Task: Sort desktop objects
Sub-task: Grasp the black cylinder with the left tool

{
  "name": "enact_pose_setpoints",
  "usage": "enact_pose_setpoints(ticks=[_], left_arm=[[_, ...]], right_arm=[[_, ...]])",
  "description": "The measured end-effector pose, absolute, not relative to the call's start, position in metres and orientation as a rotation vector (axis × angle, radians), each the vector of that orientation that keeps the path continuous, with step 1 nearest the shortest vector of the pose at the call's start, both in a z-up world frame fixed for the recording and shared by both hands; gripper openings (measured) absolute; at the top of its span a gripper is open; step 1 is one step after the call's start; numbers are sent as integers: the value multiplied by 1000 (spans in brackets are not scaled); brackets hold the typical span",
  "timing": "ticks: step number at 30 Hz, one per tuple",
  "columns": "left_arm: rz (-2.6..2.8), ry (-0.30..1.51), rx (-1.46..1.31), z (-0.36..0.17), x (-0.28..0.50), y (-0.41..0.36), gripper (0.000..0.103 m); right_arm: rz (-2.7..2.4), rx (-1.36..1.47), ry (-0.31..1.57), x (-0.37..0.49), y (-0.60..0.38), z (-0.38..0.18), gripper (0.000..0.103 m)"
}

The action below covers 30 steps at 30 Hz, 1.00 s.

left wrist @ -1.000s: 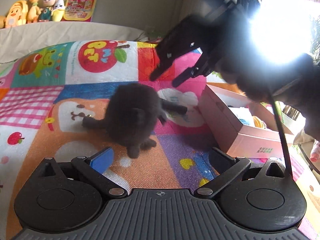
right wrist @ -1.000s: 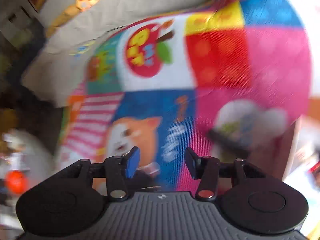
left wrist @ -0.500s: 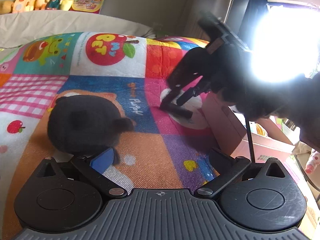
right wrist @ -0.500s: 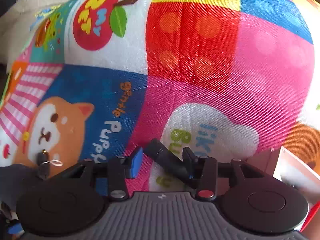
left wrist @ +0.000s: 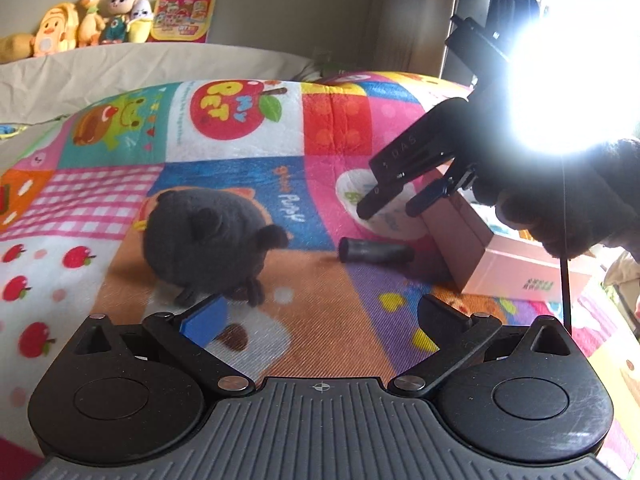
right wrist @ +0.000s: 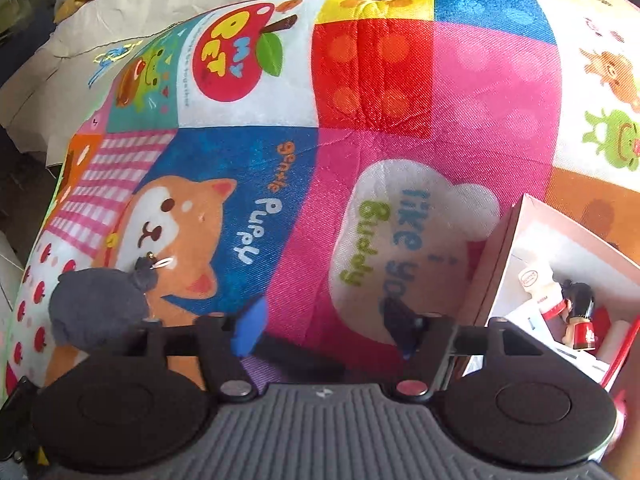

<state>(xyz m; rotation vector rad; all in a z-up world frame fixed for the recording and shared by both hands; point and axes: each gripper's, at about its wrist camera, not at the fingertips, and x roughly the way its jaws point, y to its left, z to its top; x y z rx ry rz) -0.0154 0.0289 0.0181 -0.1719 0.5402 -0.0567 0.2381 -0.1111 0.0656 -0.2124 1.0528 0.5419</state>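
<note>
A dark grey plush toy (left wrist: 208, 240) lies on the colourful patchwork mat (left wrist: 248, 128), just ahead of my left gripper (left wrist: 316, 316), which is open and empty. A short black cylinder (left wrist: 374, 251) lies on the mat beside the pink box (left wrist: 480, 248). My right gripper (left wrist: 394, 204) hovers open just above the cylinder. In the right wrist view the right gripper (right wrist: 326, 332) is open, the cylinder (right wrist: 296, 356) lies below its fingers, and the plush (right wrist: 100, 304) is at lower left.
The open pink box (right wrist: 516, 240) at the right holds a small doll figure (right wrist: 578, 312) and white packets. Stuffed toys (left wrist: 80, 24) and a picture card (left wrist: 182, 18) stand on a ledge behind the mat. Bright window glare fills the upper right.
My right gripper opened, let go of the black cylinder and lifted off it; the cylinder now lies nearer the box. The plush toy has rolled slightly on the mat.
</note>
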Motion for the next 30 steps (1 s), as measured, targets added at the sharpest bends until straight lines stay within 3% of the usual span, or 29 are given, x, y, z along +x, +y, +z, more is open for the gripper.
enact_pose_setpoints(ticks=[12,16,18,19,24,26,30], left_arm=[[-178,630,-20,19,-31,-1,103],[-223,578,55,22,-23,-20,102],[-256,558,115,24,-10,-30,92],[-265,564,147,24,-2,-35,81],[-264,634,209,11,44,-43,79],[-275,678,179,5,58,-41,56],[-310,697,140,5,58,-46,37]], right_arm=[[732,-235,1004,146,-128,64,66],[656,-86,787,100,-187,97,70],[554,-65,670,76,-215,102,80],[509,-48,638,65,-229,101,84],[394,66,693,33,-289,71,84],[340,95,732,24,-307,55,85],[232,124,745,2,-333,25,93]])
